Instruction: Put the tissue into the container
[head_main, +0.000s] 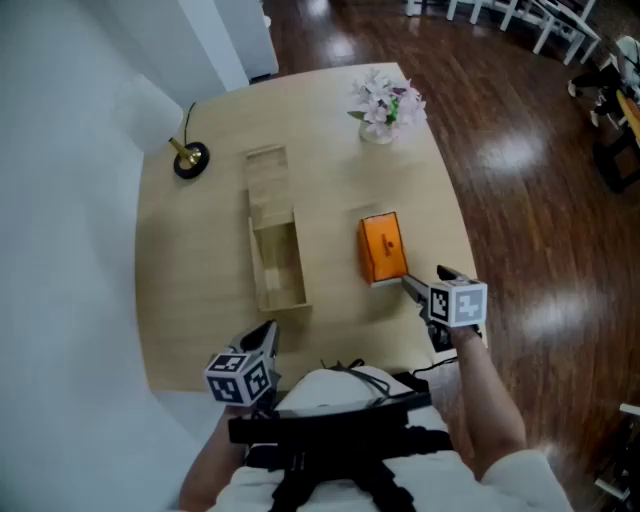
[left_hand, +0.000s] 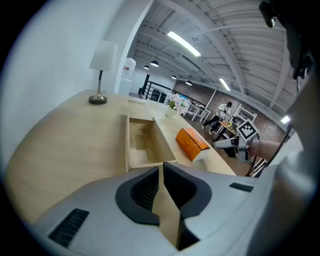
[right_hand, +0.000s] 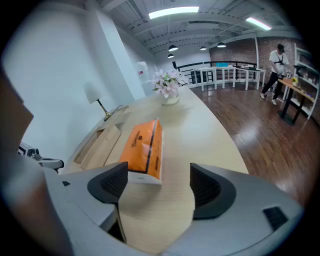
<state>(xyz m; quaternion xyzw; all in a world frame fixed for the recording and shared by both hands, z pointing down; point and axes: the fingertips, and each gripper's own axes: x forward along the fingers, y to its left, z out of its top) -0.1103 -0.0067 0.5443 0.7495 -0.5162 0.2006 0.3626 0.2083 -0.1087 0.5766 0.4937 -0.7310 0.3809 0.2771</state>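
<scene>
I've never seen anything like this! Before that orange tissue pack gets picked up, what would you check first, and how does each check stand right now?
1. Right gripper jaws apart, nothing in them: ok.
2. Tissue pack between those jaws: not ok. It lies just ahead of them, nearer the left-hand one.
3. Container open, with room inside: ok. Its open half looks empty.
4. Left gripper out of the way: ok. Its jaws are together, empty, at the table's near edge.
5. Way from pack to container free: ok. Only bare table lies between them.
6. Flowers and lamp clear of the work: ok. Both stand at the far end.
</scene>
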